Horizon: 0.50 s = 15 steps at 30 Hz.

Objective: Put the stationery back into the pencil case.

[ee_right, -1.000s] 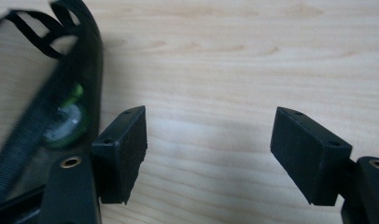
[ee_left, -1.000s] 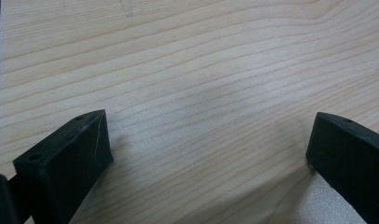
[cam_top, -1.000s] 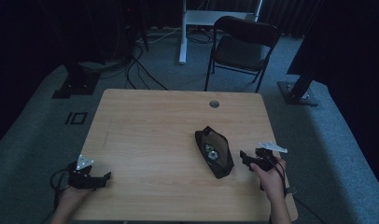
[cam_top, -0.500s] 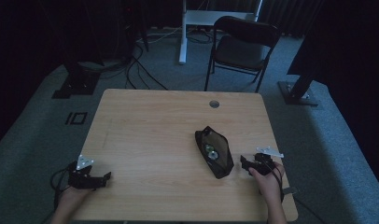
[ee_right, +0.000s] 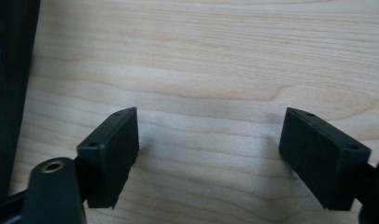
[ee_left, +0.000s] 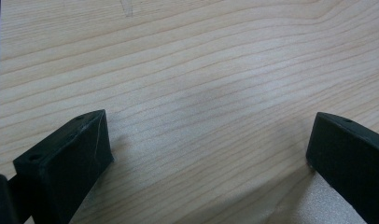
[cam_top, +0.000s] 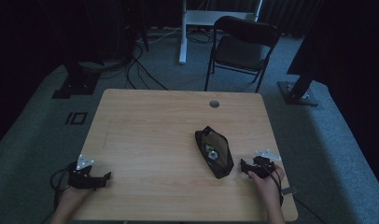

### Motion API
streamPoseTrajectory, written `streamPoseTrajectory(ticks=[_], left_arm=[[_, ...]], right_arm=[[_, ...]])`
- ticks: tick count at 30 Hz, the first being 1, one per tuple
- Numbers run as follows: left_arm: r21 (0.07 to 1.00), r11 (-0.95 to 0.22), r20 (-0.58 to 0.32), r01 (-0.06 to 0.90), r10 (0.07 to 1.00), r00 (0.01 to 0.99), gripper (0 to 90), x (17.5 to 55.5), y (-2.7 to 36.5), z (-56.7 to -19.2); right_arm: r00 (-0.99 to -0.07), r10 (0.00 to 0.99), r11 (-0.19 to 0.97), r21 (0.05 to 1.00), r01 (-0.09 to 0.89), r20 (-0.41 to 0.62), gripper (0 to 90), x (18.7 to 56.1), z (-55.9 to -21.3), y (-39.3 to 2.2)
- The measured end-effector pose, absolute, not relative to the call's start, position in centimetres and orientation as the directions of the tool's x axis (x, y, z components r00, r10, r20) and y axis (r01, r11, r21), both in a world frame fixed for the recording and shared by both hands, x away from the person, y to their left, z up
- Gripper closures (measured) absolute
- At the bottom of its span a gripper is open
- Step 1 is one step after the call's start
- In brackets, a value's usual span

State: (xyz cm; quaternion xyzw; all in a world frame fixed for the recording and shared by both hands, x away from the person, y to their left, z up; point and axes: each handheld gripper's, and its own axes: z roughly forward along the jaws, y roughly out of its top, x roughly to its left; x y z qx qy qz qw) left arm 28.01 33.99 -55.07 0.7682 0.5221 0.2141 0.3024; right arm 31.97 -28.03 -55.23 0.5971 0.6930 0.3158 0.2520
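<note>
A black zip pouch [cam_top: 214, 152] lies open on the right half of the wooden table [cam_top: 155, 126], with small pale items inside. My right gripper [cam_top: 244, 166] rests on the table just right of the pouch's near end, pointing at it. Its jaws stand open over bare wood [ee_right: 211, 128], and the pouch's dark edge [ee_right: 10, 93] runs along the left of the right gripper view. My left gripper [cam_top: 105, 178] sits at the near left corner of the table, open, with only wood between its jaws [ee_left: 208, 133].
A round cable hole [cam_top: 214, 103] sits near the table's far edge. Beyond the table stand a dark folding chair [cam_top: 241, 46], a white desk frame [cam_top: 183, 32] and cables on the grey carpet. A black stand base [cam_top: 297, 91] lies at the far right.
My right gripper has drawn back toward the table's near edge, staying beside the pouch. The left gripper and the pouch have not moved.
</note>
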Motion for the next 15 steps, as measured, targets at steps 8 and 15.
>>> streamPoseTrajectory(ticks=[8,15], left_arm=[[0.688,-0.272,0.013,0.673,0.932,0.363,0.0,28.01,33.99,-55.07],[0.688,-0.272,0.013,0.673,0.932,0.363,0.0,28.01,33.99,-55.07]], right_arm=[[-0.164,0.986,0.104,0.732,0.673,0.010,15.0,32.03,-55.28,-27.82],[-0.161,0.987,0.104,0.729,0.677,0.010,13.0,32.11,-55.30,-27.82]])
